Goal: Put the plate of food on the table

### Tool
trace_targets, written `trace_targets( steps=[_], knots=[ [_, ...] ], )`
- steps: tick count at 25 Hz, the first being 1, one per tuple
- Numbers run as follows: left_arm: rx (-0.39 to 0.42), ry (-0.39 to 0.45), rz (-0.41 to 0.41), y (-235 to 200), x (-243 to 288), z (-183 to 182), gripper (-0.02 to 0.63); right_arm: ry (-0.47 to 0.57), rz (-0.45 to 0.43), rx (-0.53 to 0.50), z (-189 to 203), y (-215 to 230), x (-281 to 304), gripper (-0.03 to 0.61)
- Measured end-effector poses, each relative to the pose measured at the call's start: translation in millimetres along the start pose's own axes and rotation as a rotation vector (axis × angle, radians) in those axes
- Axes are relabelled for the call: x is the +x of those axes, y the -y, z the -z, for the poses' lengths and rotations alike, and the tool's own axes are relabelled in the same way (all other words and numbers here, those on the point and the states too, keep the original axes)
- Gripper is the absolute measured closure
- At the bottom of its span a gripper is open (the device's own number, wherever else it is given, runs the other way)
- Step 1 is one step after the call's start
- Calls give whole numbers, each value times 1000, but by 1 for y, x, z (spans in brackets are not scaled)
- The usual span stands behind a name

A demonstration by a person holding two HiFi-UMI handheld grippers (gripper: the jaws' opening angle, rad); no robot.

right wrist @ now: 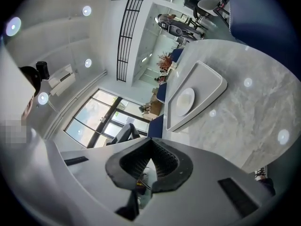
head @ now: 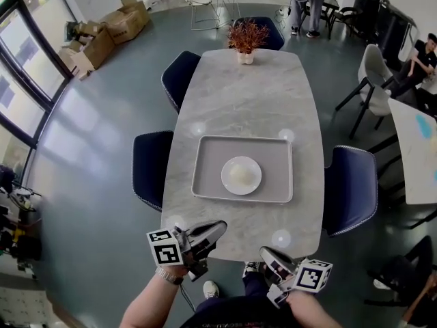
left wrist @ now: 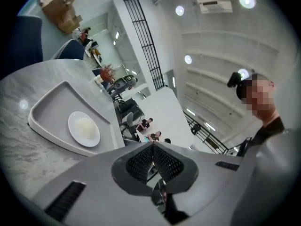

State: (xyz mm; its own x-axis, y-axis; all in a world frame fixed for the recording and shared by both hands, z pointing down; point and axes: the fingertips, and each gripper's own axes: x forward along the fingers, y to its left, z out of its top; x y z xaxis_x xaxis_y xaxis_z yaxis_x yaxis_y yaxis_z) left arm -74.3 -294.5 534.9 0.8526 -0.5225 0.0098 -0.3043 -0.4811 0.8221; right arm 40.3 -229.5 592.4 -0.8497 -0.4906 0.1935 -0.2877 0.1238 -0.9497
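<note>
A white plate (head: 241,175) with a pale mound of food sits in a grey tray (head: 205,183) on the marble table (head: 246,94). My left gripper (head: 220,226) hovers over the table's near edge, short of the tray, its jaws shut with nothing between them. My right gripper (head: 265,253) hangs just off the near edge, also shut and empty. The left gripper view shows the plate (left wrist: 84,128) and tray (left wrist: 47,102) to the left of the left gripper (left wrist: 153,147). In the right gripper view the plate (right wrist: 185,100) and tray (right wrist: 211,86) lie beyond the right gripper (right wrist: 151,142).
A potted reddish plant (head: 247,38) stands at the table's far end. Dark blue chairs (head: 151,169) (head: 349,190) (head: 181,74) flank the table. Cardboard boxes (head: 102,36) lie at the far left. A second table (head: 416,149) and seated people are at the right.
</note>
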Motion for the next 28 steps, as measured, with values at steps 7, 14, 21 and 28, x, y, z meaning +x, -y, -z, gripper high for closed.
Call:
trace_targets(
  steps=[7, 14, 21, 28],
  knots=[
    [150, -212, 76, 66, -50, 68, 606, 6, 23, -106, 47, -42, 6, 569],
    [214, -274, 166, 120, -112, 115, 604, 39, 13, -188, 97, -81, 7, 569],
    [241, -328, 233, 147, -171, 151, 604, 82, 16, -203, 162, -104, 6, 569],
    [285, -357, 274, 165, -227, 177, 604, 98, -24, -196, 219, -128, 12, 569]
  ],
)
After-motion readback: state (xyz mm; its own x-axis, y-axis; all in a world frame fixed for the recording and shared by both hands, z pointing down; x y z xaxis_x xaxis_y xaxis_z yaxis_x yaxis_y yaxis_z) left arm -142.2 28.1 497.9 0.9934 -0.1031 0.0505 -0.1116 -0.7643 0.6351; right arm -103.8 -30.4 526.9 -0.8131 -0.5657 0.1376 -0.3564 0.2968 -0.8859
